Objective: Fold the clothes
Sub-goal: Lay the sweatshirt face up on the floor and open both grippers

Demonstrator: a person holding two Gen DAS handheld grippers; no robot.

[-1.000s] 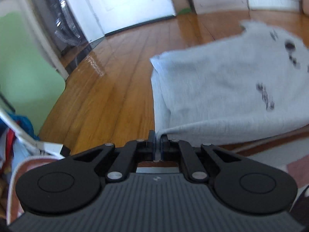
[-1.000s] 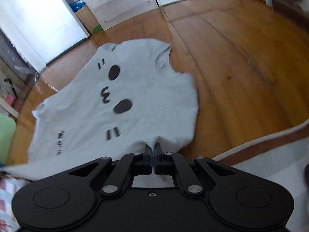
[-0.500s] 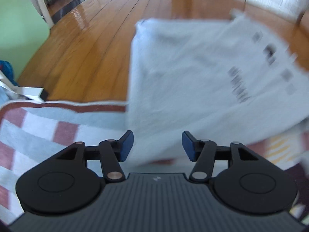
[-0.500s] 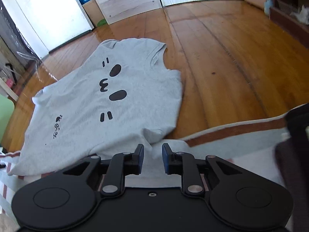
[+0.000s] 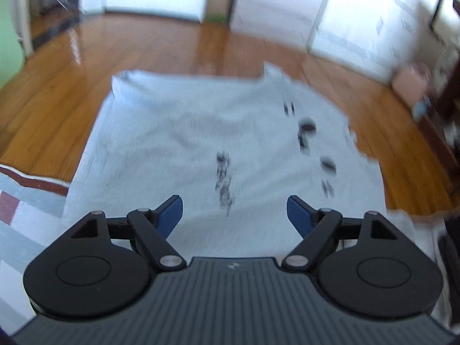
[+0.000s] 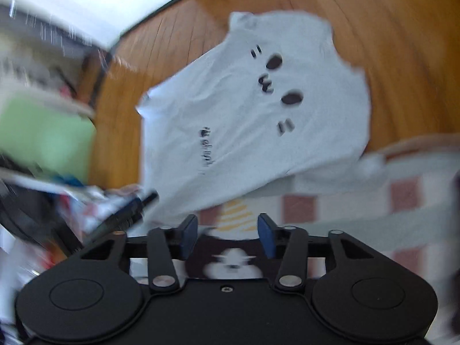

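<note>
Pale grey cat-face T-shirt [image 6: 244,109] spread flat on wooden floor [image 5: 57,92]; my left gripper [image 5: 234,212] and right gripper [image 6: 227,231] gape empty, so I should pinch matching edges evenly.

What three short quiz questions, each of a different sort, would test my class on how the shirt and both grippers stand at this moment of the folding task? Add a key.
1. True or false: the left gripper is clamped on the grey T-shirt.
2. The T-shirt lies mostly on: A) the wooden floor, B) a chair, C) a bed.
3. Fill in: the near edge of the T-shirt overlaps a checked ____.

Key
1. False: its jaws stand wide apart with nothing between them.
2. A.
3. Blanket. The right gripper is open too, above a dark printed garment.
</note>
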